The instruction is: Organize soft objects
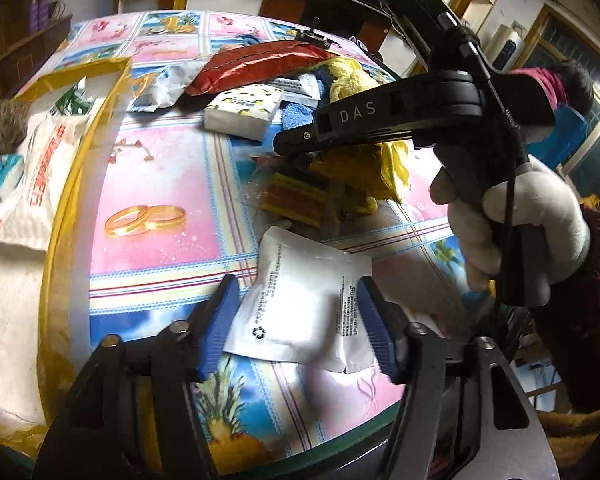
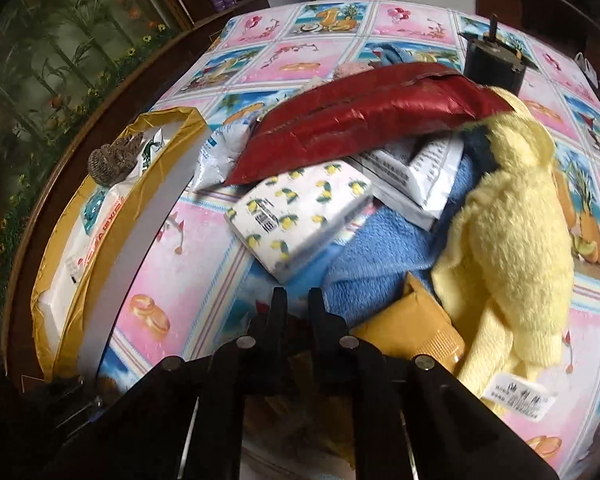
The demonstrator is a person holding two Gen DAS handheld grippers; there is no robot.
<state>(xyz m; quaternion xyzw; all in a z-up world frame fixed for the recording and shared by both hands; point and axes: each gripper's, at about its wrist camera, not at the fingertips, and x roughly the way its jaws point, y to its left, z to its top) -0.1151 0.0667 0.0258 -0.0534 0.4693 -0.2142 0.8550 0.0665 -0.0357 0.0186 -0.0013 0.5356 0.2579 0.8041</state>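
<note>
- The soft objects lie in a heap of packets and cloths on the patterned plastic tablecloth; the one nearest the left tool is a flat white foil pouch with grey print, resting on the cloth between its blue pads.
- The left gripper stands spread, its blue fingers on either side of the pouch with a gap showing at the left pad; the right pad sits at the pouch's edge, and whether it touches cannot be told.
- The right gripper has its black fingers pressed together, tips low over the heap beside a tan padded envelope; whether anything thin is caught between them cannot be told.
- Ahead of the right tool lie a lemon-print tissue pack, a blue towel, a crinkled red foil bag and a fluffy yellow cloth.
- Off to the left of both tools sits a yellow-edged cardboard box already holding white packets; it is probably the destination.
- To do this step well, the left tool likely needs to centre on the pouch and close across its narrow width, so the slippery foil does not slide out.
- The pouch lies flat, so a pad tip should probably slip under one edge first.
- A gloved hand carries the right tool close by; keeping the two apart avoids a knock.
</note>
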